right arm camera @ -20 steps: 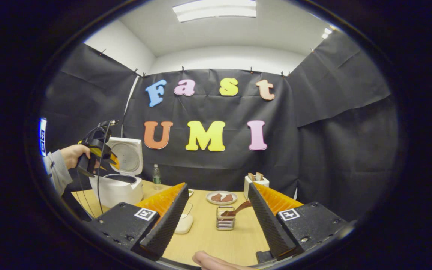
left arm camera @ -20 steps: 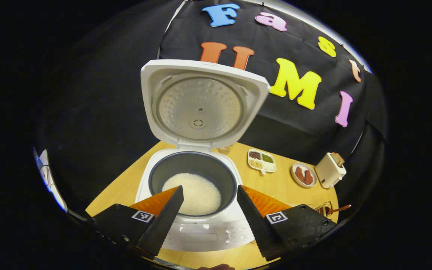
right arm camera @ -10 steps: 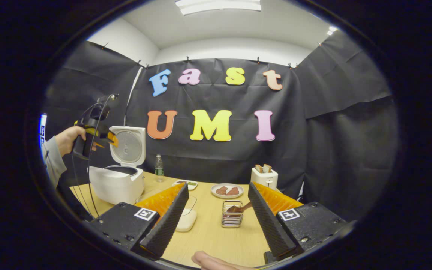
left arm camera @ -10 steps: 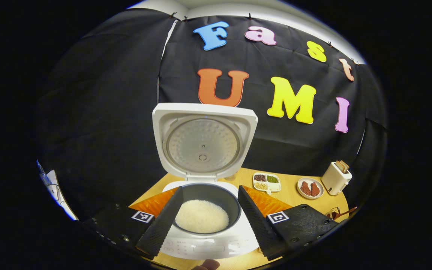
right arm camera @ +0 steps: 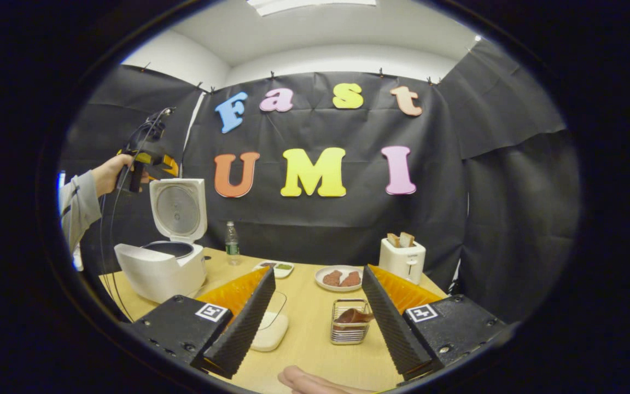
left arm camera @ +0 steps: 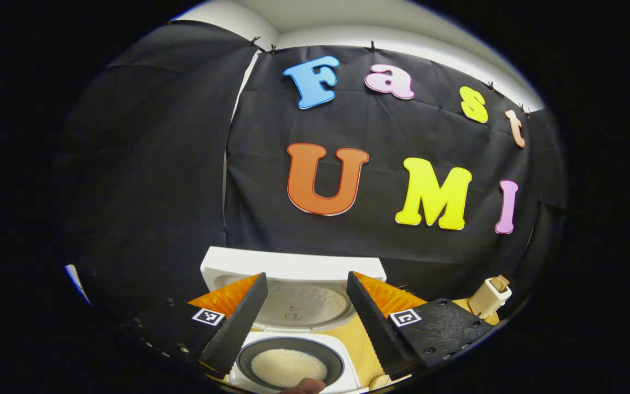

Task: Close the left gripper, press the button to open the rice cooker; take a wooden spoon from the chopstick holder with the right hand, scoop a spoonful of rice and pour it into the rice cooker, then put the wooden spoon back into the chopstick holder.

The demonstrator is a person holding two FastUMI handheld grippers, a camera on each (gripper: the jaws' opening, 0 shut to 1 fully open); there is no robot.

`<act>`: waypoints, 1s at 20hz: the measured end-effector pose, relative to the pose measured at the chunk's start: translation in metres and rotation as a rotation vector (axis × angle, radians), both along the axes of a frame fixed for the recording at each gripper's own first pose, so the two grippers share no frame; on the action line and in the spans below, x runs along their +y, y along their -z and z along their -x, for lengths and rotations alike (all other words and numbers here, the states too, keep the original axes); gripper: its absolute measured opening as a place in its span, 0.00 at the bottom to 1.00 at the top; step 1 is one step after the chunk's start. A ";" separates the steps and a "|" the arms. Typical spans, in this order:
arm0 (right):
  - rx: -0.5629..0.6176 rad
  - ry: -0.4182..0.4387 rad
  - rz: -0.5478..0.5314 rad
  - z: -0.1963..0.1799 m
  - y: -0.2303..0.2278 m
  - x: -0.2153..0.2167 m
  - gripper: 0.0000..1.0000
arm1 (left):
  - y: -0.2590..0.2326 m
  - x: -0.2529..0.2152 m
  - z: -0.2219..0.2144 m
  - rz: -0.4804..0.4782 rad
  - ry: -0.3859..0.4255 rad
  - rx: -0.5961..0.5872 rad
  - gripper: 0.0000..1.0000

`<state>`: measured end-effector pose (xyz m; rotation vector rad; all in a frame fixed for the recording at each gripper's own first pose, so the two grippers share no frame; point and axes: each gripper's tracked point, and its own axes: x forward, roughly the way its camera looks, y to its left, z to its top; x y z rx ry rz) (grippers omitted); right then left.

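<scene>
Lid up on the white rice cooker (right arm camera: 163,261), standing at the left end of the pale wooden bench (right arm camera: 309,339). In the left gripper view its dark inner pot (left arm camera: 291,362) sits low between the fingers with a mound of white rice (left arm camera: 287,365) in it, and the raised white lid (left arm camera: 293,284) stands behind. The left tongs (left arm camera: 305,323) are spread apart with nothing between them, held above the cooker. From the right gripper view that same left gripper is up high by the lid's top corner, gripped by a hand (right arm camera: 108,172) in a grey sleeve (right arm camera: 77,205).

The right tongs (right arm camera: 318,323) are also wide apart and empty, low over the bench. Just beyond them stands the small wire chopstick holder (right arm camera: 350,329), with the brown wooden spoon (right arm camera: 354,316) resting in it, partly hidden by the right finger. To the left lies a shallow clear dish of white rice (right arm camera: 271,331). Farther back: a round plate with brown pieces (right arm camera: 338,278), a cream toaster with bread (right arm camera: 402,257), a small divided tray (right arm camera: 274,268) and a clear bottle (right arm camera: 231,243).
</scene>
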<state>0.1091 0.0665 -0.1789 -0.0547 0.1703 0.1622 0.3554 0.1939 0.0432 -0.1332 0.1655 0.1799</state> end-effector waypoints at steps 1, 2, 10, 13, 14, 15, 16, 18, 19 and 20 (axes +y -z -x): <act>0.010 -0.002 -0.013 -0.008 0.004 0.000 1.00 | -0.007 0.006 -0.013 -0.012 -0.005 -0.023 0.94; 0.020 -0.004 -0.023 -0.016 0.010 0.000 1.00 | -0.008 0.011 -0.025 -0.018 -0.015 -0.027 0.94; 0.075 0.009 -0.052 -0.034 0.036 -0.008 1.00 | 0.029 0.021 -0.055 -0.084 -0.044 0.167 0.94; 0.067 0.010 -0.059 -0.021 0.029 -0.012 1.00 | 0.032 0.015 -0.035 -0.092 -0.033 0.203 0.96; 0.059 0.011 -0.061 -0.015 0.025 -0.012 1.00 | 0.035 0.012 -0.024 -0.080 -0.027 0.225 0.96; 0.053 0.013 -0.062 -0.008 0.022 -0.012 1.00 | 0.038 0.007 -0.014 -0.077 -0.022 0.235 0.96; 0.050 0.011 -0.060 0.000 0.022 -0.012 1.00 | 0.041 0.004 -0.003 -0.070 -0.019 0.252 0.96; 0.035 0.007 -0.055 0.016 0.016 -0.011 1.00 | 0.051 -0.005 0.021 -0.063 -0.012 0.290 0.96; 0.024 0.001 -0.054 0.025 0.013 -0.010 1.00 | 0.058 -0.009 0.035 -0.057 -0.008 0.308 0.96; 0.014 -0.003 -0.053 0.033 0.009 -0.010 1.00 | 0.068 -0.016 0.048 -0.044 0.001 0.337 0.96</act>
